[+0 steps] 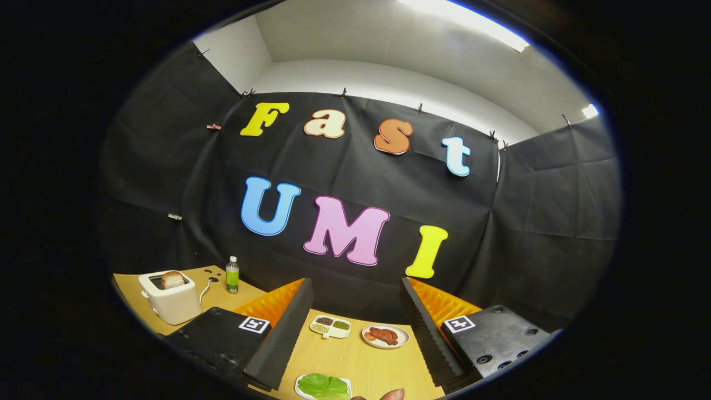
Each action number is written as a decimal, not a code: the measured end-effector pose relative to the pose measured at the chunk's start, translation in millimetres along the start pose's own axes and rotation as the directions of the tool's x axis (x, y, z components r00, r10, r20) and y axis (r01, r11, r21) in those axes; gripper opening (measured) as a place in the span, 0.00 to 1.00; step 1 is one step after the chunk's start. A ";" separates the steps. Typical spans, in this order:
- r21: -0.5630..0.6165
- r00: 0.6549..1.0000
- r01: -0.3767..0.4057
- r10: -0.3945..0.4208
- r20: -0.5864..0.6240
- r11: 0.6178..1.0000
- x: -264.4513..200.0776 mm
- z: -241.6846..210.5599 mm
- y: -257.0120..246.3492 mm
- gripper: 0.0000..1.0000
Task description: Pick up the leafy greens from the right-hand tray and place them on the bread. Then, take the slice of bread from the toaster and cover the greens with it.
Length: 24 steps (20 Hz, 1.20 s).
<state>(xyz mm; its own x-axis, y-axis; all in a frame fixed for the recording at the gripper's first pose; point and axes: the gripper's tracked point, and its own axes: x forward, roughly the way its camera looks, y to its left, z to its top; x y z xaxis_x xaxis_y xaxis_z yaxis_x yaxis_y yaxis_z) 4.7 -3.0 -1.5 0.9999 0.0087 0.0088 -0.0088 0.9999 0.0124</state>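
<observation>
Your gripper [355,355] is held level above the wooden bench [366,361], fingers spread wide and clamped on nothing.

Between the ridged fingers, nearest you, the crinkled leafy greens [323,385] lie on a white tray [300,389]. Beyond them sit a divided dish [330,326] of grains and a round plate [386,336] of meat. Well off to the left, a bread slice [172,279] stands in the white toaster [170,297], near a green bottle [232,275].

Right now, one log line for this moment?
gripper: open, holding nothing | leafy greens: on tray between fingers | slice of bread: in toaster | stage: pre-grasp
</observation>
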 end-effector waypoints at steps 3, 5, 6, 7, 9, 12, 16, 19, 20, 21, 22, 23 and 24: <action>0.002 1.000 -0.013 0.013 -0.010 1.000 1.7 -3.8 0.5 0.97; -0.001 0.999 -0.040 0.040 -0.027 0.999 2.3 -10.4 2.7 0.97; -0.002 0.997 -0.060 0.060 -0.043 0.998 3.8 -16.4 5.5 0.97; 0.001 0.993 -0.087 0.087 -0.074 0.996 4.7 -26.3 8.0 0.97; 0.017 0.968 -0.175 0.176 -0.182 0.984 5.6 -61.6 22.2 0.98; 0.028 0.873 -0.315 0.301 -0.383 0.949 -3.9 -132.4 39.3 0.98; 0.045 0.759 -0.389 0.348 -0.550 0.920 -15.5 -221.5 37.6 0.95; 0.093 0.661 -0.420 0.374 -0.651 0.903 -18.5 -286.1 43.2 0.95; 0.115 0.628 -0.428 0.386 -0.675 0.896 -18.5 -304.2 46.3 0.95; 0.138 0.596 -0.439 0.403 -0.695 0.888 -18.0 -319.8 50.0 0.94; 0.161 0.561 -0.444 0.414 -0.717 0.881 -18.3 -333.0 52.6 0.91; 0.189 0.527 -0.443 0.425 -0.736 0.876 -18.4 -347.3 55.5 0.85; 0.211 0.495 -0.438 0.431 -0.754 0.874 -20.0 -362.3 57.3 0.82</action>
<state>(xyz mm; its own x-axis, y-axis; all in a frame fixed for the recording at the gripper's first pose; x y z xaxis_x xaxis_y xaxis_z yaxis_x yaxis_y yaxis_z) -12.7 58.6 -363.3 0.4979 0.4445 -0.7447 -0.4479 0.8670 0.2181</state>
